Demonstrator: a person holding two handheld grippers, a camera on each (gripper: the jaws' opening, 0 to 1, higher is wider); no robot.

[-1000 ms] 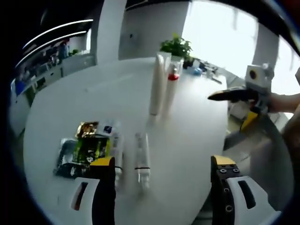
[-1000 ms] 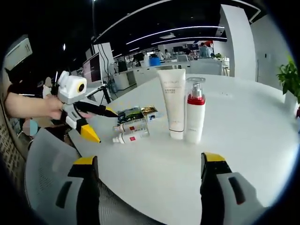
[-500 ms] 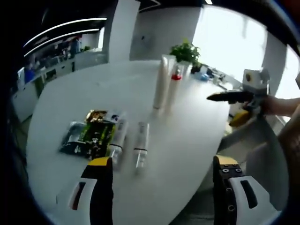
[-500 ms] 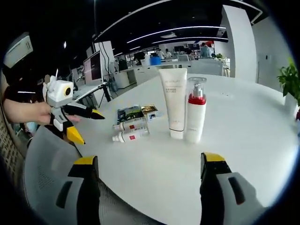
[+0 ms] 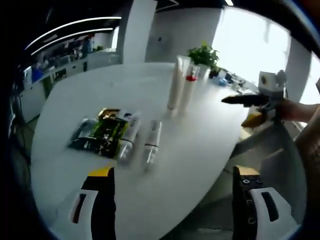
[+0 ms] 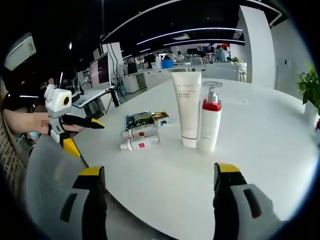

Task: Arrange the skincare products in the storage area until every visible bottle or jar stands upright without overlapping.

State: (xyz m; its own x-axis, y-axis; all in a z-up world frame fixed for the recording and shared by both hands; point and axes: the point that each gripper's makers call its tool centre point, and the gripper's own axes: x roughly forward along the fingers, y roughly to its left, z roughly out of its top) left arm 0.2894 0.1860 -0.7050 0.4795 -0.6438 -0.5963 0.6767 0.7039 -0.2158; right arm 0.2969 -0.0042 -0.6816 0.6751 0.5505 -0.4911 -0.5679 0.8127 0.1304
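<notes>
A tall cream tube (image 6: 186, 107) and a pump bottle with a red collar (image 6: 210, 120) stand upright side by side on the white round table (image 6: 260, 150). Two small tubes (image 6: 140, 138) lie flat beside them, next to a few sachets (image 6: 145, 120). My right gripper (image 6: 159, 170) is open, off the table's near edge. A hand holds my left gripper (image 6: 82, 135) open past the table's left rim. From the left gripper view, my left gripper (image 5: 173, 172) is open short of the lying tubes (image 5: 140, 140), with the cream tube (image 5: 176, 90), pump bottle (image 5: 189, 90) and right gripper (image 5: 242, 110) beyond.
A grey mesh chair (image 6: 45, 175) stands against the table's near left edge. A potted plant (image 5: 202, 54) and small items sit at the table's far side. Desks and monitors (image 6: 102, 70) fill the room behind. Bare tabletop (image 5: 80, 95) lies left of the products.
My left gripper has drawn back from the lying tubes and off the table's edge. The right gripper has held still. No product has moved.
</notes>
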